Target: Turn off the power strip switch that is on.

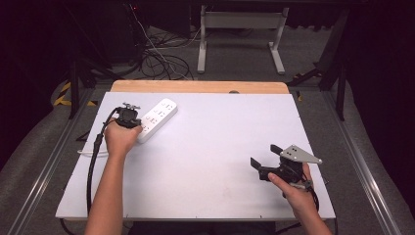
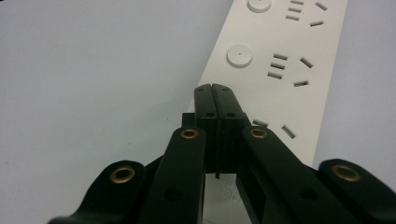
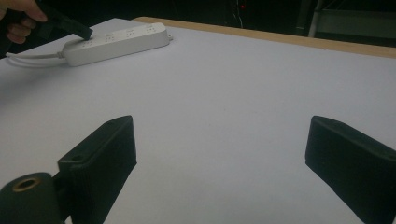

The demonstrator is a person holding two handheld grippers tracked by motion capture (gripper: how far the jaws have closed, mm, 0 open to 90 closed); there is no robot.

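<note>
In the high view, one white power strip (image 1: 156,120) is lying slantwise at the far left of the white table (image 1: 215,147), its white cord (image 1: 90,153) running off toward the left edge. The left claw (image 1: 128,117) is hovering over the near end of the strip, the left hand (image 1: 121,137) gripping it from behind, with a black cable (image 1: 93,156) hanging down along the forearm. The right claw (image 1: 264,156) is sitting well apart at the near right of the table, held by the right hand (image 1: 293,188), its jaws standing wide with nothing between them and a grey three-cornered plate (image 1: 300,153) riding on top. Nothing is lying between the two claws. A strip of bare wood (image 1: 195,86) is showing at the table's far edge; beyond it, a white frame (image 1: 240,34) and a tangle of cables (image 1: 156,58) are resting on grey floor in a dark room.

In the left gripper view, the left claw (image 2: 213,88) is pressed fully together, holding nothing, its tips over the power strip (image 2: 280,79). Two round buttons (image 2: 239,56) are showing beside groups of socket slots.

In the right gripper view, the right claw (image 3: 219,149) is spread wide over bare table (image 3: 224,93). The power strip (image 3: 116,42) is lying far off at the upper left, the left claw (image 3: 84,31) touching down at its near end.
</note>
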